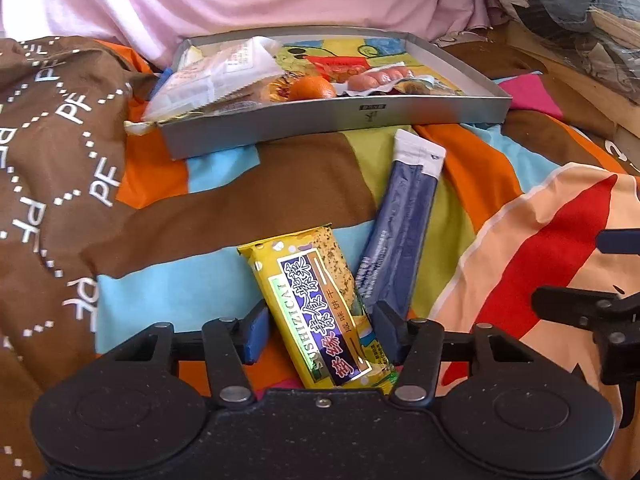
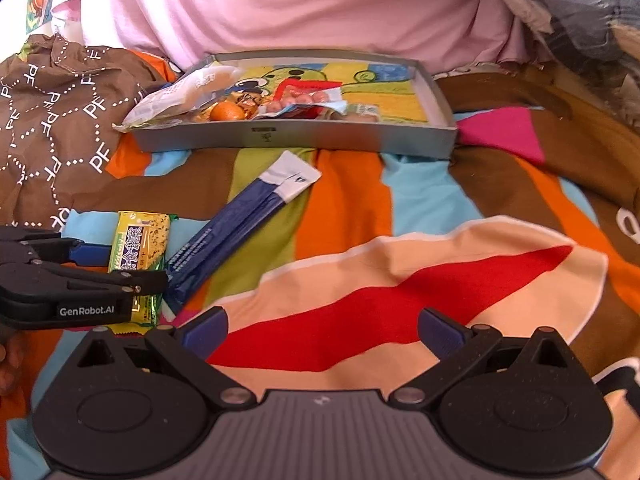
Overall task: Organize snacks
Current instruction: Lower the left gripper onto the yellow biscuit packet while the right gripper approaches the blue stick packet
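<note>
L gripper jaws apart w/ the yellow biscuit pack lying between them on the bedspread, contact unclear. Blue sachet just beside the pack, to its right. R gripper jaws wide apart, empty, over the bedspread. Grey tray w/ other snacks sits beyond.

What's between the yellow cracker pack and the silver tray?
Mostly bare striped bedsheet. The left wrist view shows open cloth from the yellow cracker pack up to the silver tray. The blue stick packet lies just beside that stretch, to its right.
</note>
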`<state>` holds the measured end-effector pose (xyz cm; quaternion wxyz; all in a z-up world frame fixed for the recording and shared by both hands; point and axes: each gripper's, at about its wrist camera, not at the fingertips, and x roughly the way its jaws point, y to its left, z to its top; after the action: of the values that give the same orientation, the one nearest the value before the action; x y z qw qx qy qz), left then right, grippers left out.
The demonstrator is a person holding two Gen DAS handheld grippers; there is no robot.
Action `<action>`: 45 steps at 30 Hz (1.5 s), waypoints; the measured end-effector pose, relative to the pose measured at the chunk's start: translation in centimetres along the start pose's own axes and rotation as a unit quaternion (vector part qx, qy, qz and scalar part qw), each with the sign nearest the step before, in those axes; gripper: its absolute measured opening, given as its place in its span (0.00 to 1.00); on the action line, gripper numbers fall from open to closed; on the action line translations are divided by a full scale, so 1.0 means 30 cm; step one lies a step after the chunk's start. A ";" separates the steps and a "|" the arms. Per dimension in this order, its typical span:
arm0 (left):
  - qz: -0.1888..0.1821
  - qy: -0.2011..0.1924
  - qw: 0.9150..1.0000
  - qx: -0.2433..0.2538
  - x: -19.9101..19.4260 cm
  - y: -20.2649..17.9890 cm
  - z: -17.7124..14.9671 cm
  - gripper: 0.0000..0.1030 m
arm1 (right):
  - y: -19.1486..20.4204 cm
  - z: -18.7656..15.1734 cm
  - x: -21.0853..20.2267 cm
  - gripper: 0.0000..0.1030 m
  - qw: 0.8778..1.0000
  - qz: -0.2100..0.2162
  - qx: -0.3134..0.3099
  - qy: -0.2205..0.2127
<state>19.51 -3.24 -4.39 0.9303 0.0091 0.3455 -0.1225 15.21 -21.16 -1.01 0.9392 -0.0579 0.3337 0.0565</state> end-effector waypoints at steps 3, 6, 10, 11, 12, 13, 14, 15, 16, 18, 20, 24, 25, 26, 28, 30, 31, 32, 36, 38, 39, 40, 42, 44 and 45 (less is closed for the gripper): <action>0.009 0.001 1.000 0.003 -0.014 0.020 -0.003 0.53 | 0.015 -0.017 0.012 1.00 1.000 0.013 0.011 0.007; 0.026 0.005 1.000 0.004 -0.038 0.052 -0.006 0.53 | 0.033 -0.034 0.024 1.00 1.000 0.022 0.017 0.013; 0.050 0.024 0.998 0.015 -0.083 0.111 -0.023 0.53 | 0.057 -0.041 0.037 1.00 0.999 0.038 0.023 0.016; 0.056 0.031 0.998 0.016 -0.097 0.129 -0.032 0.54 | 0.063 -0.038 0.043 1.00 0.999 0.043 0.026 0.017; 0.060 0.039 0.997 0.019 -0.109 0.146 -0.040 0.54 | 0.070 -0.033 0.049 1.00 0.998 0.048 0.028 0.017; 0.061 0.047 0.997 0.026 -0.118 0.162 -0.049 0.54 | 0.078 -0.026 0.056 1.00 0.998 0.052 0.031 0.018; 0.062 0.053 0.996 0.032 -0.127 0.177 -0.055 0.55 | 0.090 -0.015 0.067 1.00 0.998 0.055 0.032 0.017; 0.064 0.055 0.996 0.037 -0.133 0.187 -0.059 0.55 | 0.104 -0.004 0.077 1.00 0.998 0.054 0.032 0.017; 0.065 0.056 0.996 0.038 -0.138 0.197 -0.061 0.56 | 0.120 0.008 0.089 0.99 0.998 0.051 0.031 0.017; 0.064 0.055 0.996 0.026 -0.139 0.212 -0.063 0.57 | 0.161 0.035 0.118 0.95 0.999 0.044 0.021 0.014; 0.067 0.053 0.996 0.015 -0.136 0.213 -0.067 0.58 | 0.199 0.058 0.153 0.88 0.999 0.031 0.017 0.018; 0.069 0.051 0.996 0.003 -0.115 0.205 -0.065 0.58 | 0.218 0.095 0.203 0.82 0.996 0.041 0.065 0.037; 0.069 0.051 0.996 0.002 -0.114 0.208 -0.064 0.58 | 0.216 0.106 0.213 0.80 0.995 0.041 0.080 0.040; 0.068 0.051 0.996 0.002 -0.113 0.211 -0.064 0.59 | 0.210 0.116 0.224 0.78 0.993 0.045 0.096 0.045; 0.071 0.050 0.996 0.004 -0.111 0.210 -0.067 0.59 | 0.198 0.136 0.252 0.76 0.989 0.054 0.127 0.059; 0.077 0.049 0.996 0.014 -0.108 0.198 -0.069 0.59 | 0.192 0.153 0.284 0.73 0.985 0.050 0.149 0.075; 0.080 0.048 0.995 0.021 -0.106 0.190 -0.070 0.59 | 0.192 0.160 0.292 0.72 0.984 0.047 0.154 0.077; 0.083 0.048 0.995 0.029 -0.103 0.182 -0.071 0.60 | 0.194 0.166 0.297 0.70 0.984 0.044 0.155 0.077; 0.088 0.046 0.994 0.047 -0.101 0.164 -0.076 0.61 | 0.210 0.154 0.290 0.50 0.990 0.031 0.121 0.066; 0.086 0.046 0.994 0.047 -0.102 0.163 -0.076 0.60 | 0.208 0.134 0.281 0.45 0.992 0.033 0.107 0.064; 0.085 0.046 0.994 0.046 -0.103 0.163 -0.075 0.59 | 0.205 0.126 0.276 0.43 0.992 0.035 0.103 0.064; 0.083 0.045 0.995 0.043 -0.105 0.163 -0.074 0.57 | 0.199 0.116 0.268 0.41 0.992 0.036 0.100 0.065; 0.075 0.043 0.996 0.034 -0.108 0.165 -0.073 0.56 | 0.190 0.103 0.248 0.37 0.993 0.039 0.089 0.067; 0.065 0.042 0.997 0.026 -0.102 0.170 -0.071 0.54 | 0.180 0.085 0.220 0.37 0.994 0.047 0.071 0.068; 0.059 0.041 0.997 0.022 -0.102 0.171 -0.071 0.54 | 0.176 0.077 0.204 0.37 0.994 0.054 0.060 0.069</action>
<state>17.12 2.62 -4.38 0.9207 0.0553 0.3790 -0.0744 20.59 -15.20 -3.47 0.9112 0.0130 0.4034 0.0827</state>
